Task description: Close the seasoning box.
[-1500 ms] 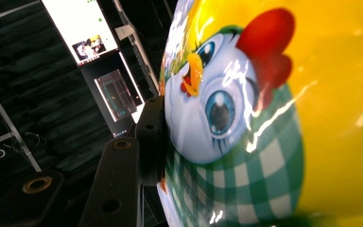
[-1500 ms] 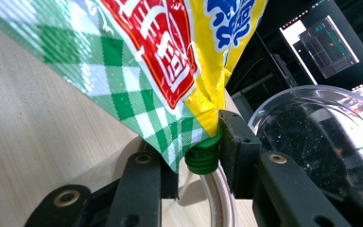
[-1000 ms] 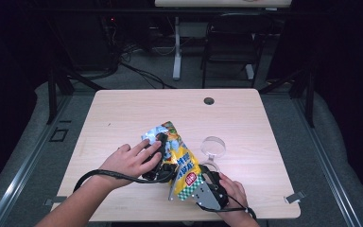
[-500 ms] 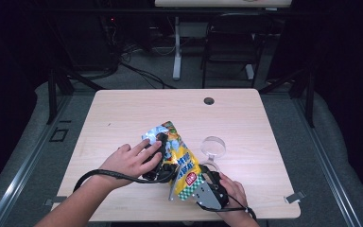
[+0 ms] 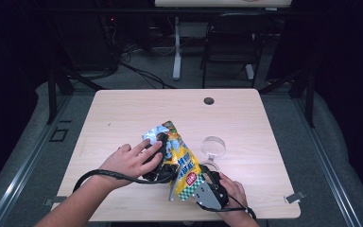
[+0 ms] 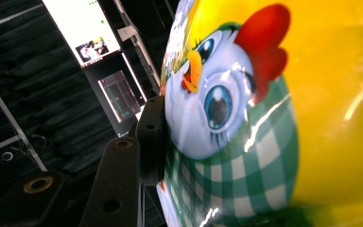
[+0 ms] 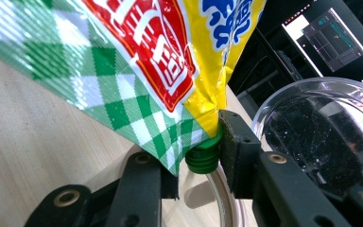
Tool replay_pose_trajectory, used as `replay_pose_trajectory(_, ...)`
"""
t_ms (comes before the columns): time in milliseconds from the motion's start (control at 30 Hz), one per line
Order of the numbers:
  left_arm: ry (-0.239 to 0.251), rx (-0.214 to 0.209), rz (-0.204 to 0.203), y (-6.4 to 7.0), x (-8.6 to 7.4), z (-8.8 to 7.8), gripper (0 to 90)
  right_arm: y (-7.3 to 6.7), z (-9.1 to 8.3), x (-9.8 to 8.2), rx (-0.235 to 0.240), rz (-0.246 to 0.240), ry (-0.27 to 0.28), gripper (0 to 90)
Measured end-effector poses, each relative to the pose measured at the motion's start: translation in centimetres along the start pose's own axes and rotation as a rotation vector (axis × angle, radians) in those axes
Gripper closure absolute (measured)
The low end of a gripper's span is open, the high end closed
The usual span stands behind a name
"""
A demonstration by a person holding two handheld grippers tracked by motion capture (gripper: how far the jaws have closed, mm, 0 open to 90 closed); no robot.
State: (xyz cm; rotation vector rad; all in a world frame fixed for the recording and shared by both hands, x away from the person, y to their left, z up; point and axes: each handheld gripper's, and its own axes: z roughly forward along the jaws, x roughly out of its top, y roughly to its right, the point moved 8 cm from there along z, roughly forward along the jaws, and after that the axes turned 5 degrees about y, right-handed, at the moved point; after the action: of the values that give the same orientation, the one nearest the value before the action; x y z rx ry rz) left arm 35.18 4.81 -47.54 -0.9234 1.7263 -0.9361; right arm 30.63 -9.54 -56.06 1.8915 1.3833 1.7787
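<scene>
Bench point(image 5: 123, 113): pale wood, bearing everything; grommet hole point(image 5: 209, 100) well beyond both claws, no obstacle.
Snack bag point(image 5: 179, 158): yellow foil, chick print, green check hem; spans between both claws, tilted, likely steadied for opening.
Left claw point(image 5: 159, 142): clamped on the bag's upper body; one pad point(image 6: 152, 137) presses the chick print.
Right claw point(image 5: 204, 182): closed across the bag's lower corner, green cap point(image 7: 203, 156) between its jaws.
Clear cup point(image 5: 213, 147): just beyond the right claw, near the bag; probably the receiver, and easily knocked.
</scene>
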Motion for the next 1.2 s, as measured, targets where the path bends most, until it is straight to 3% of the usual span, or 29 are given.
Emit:
replay_pose_trajectory(67,0.0,0.009,0.022,-0.27,0.05,-0.07,62.2,0.01,-0.02,0.0,-0.002,-0.003,-0.002,70.6)
replay_pose_trajectory(700,0.002,0.011,0.016,-0.57,0.28,-0.24,62.9,0.21,0.0,-0.1,-0.018,0.011,-0.004,70.6)
replay_pose_trajectory(767,0.001,0.02,0.047,-0.88,0.43,-0.28,62.9,0.24,0.05,-0.2,-0.017,0.015,-0.008,70.6)
replay_pose_trajectory(1067,0.003,0.015,0.047,-0.96,0.5,-0.23,63.9,0.26,0.15,-0.28,-0.006,0.056,-0.009,70.6)
replay_pose_trajectory(1133,0.003,0.005,0.022,-0.67,0.46,-0.17,64.0,0.28,0.15,-0.3,-0.004,0.067,-0.01,70.6)
replay_pose_trajectory(1200,0.001,0.009,0.028,-0.7,0.48,-0.19,64.2,0.27,0.18,-0.32,-0.001,0.07,-0.009,70.6)
